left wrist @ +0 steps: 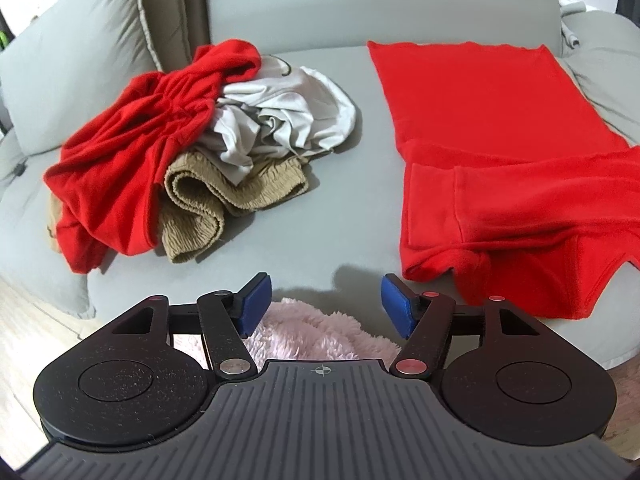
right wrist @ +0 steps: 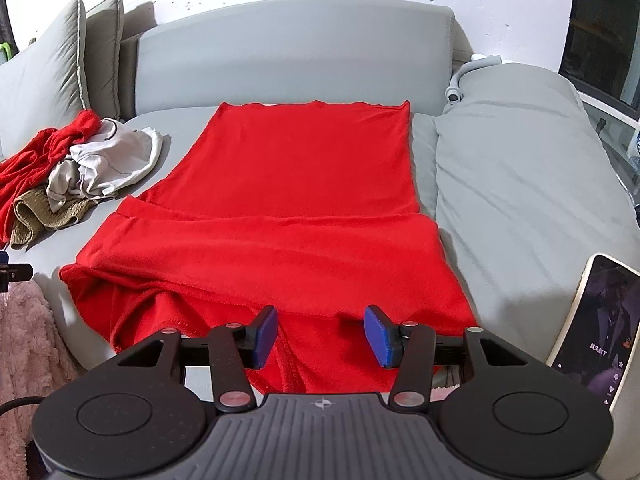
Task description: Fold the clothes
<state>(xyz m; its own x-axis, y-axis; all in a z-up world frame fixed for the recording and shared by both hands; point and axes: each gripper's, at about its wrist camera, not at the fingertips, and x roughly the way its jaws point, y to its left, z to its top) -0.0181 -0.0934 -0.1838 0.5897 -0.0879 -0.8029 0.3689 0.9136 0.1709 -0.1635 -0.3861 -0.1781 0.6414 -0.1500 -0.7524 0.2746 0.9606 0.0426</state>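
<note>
Red garment flat on grey sofa

Bright, even indoor light fills both my views; soft shadows fall just beyond my tongs. Focus is sharp, reds nearly oversaturated, and fisheye bending curves the edges.

Ahead of the right claw a flattened shirt lies on the sofa seat, its near hem under and between the claw's parted fingers. Left of the shirt and well apart sits a heap of clothes. Right of the claw a phone leans by a pillow. The left claw hangs off the seat's front edge, over fluffy fabric, the heap ahead-left.
</note>
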